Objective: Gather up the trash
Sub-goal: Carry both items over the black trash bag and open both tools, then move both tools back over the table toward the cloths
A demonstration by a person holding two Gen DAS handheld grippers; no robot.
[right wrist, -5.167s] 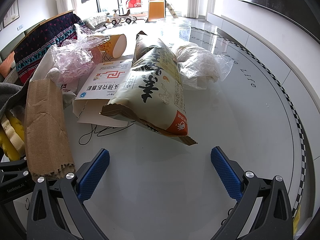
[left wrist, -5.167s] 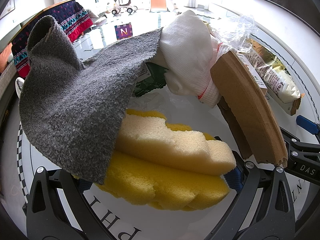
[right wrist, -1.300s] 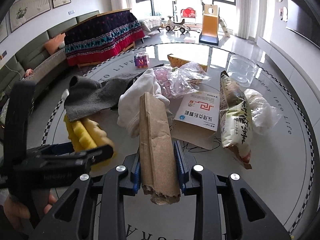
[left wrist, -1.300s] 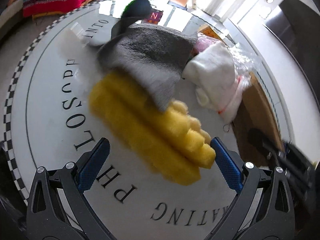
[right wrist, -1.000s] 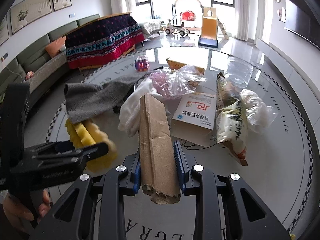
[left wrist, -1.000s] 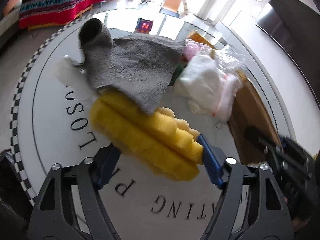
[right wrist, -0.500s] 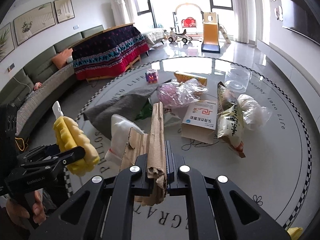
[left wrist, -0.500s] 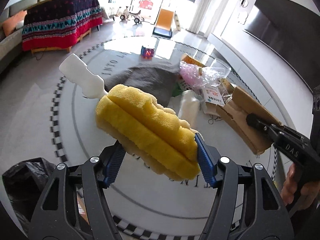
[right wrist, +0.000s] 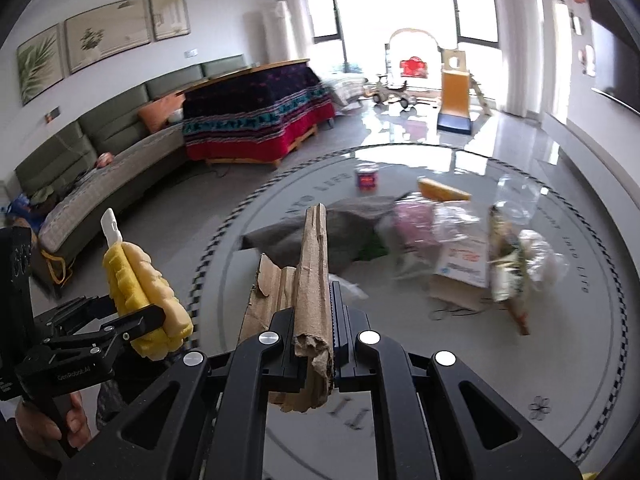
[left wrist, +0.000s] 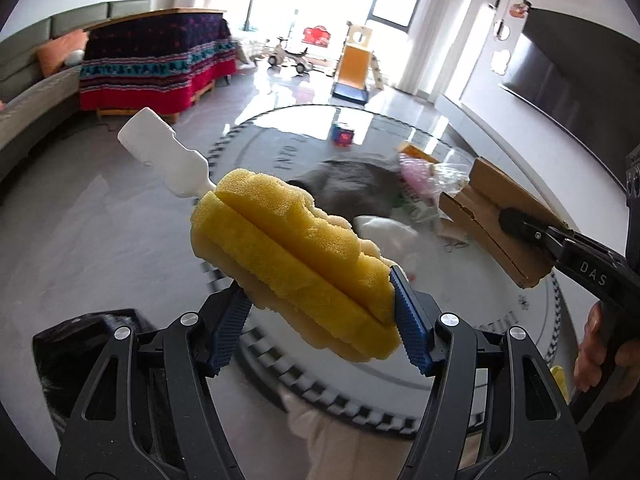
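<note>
Both tongs lifted off floor | left (left wrist: 316, 312): sponge (left wrist: 296, 260) | right (right wrist: 312, 344): cardboard (right wrist: 310, 292)

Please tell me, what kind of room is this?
Most likely a family living room. A long green sofa runs along the wall under framed plant pictures, and a child's slide and a ride-on toy stand by the big windows.

Living room, daylit. Tall windows (right wrist: 400, 12) on the far wall, strongly overexposed; white curtains beside them. Glossy grey floor (right wrist: 404, 136) reflects the glare. Green sofa (right wrist: 100, 152) along the left wall under three framed plant prints (right wrist: 100, 36). Low table under a dark patterned cloth with red hem (right wrist: 256, 120). Small orange slide (right wrist: 454, 96) near the windows.
</note>
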